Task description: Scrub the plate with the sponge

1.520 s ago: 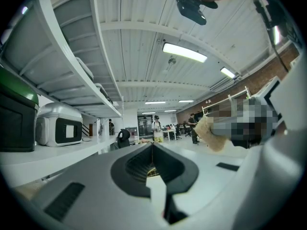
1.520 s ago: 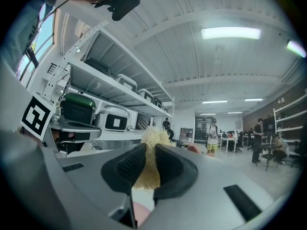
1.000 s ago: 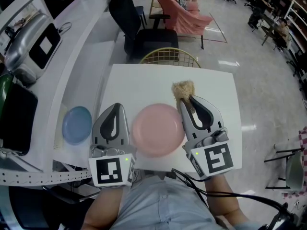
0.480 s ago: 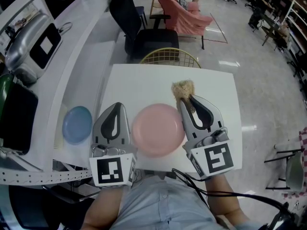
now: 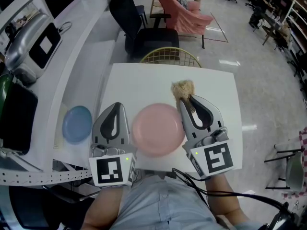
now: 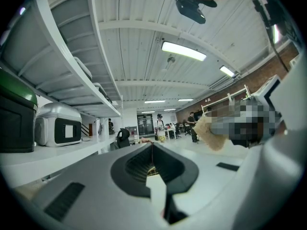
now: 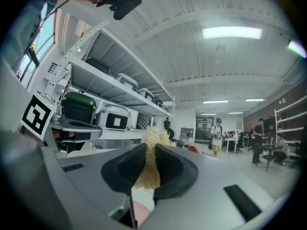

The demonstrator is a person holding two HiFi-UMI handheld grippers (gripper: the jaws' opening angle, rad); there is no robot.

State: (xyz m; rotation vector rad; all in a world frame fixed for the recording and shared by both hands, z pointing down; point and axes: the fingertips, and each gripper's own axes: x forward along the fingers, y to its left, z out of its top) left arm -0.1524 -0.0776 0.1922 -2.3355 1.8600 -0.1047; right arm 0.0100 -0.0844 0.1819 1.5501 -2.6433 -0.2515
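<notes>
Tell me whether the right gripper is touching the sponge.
Touching. The right gripper view shows the sponge pinched between the jaws of the right gripper, with both pads pressed against its sides.

Your left gripper points level just left of the plate, fingers closed and empty; your right gripper, just right of it, pinches the sponge.

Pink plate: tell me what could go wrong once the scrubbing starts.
1. The pink plate lies free close to the near edge of the table. The left gripper is shut and empty beside it, so scrubbing may push it off.
2. The right gripper pinches the sponge at one end; pressure might pull it loose.
</notes>
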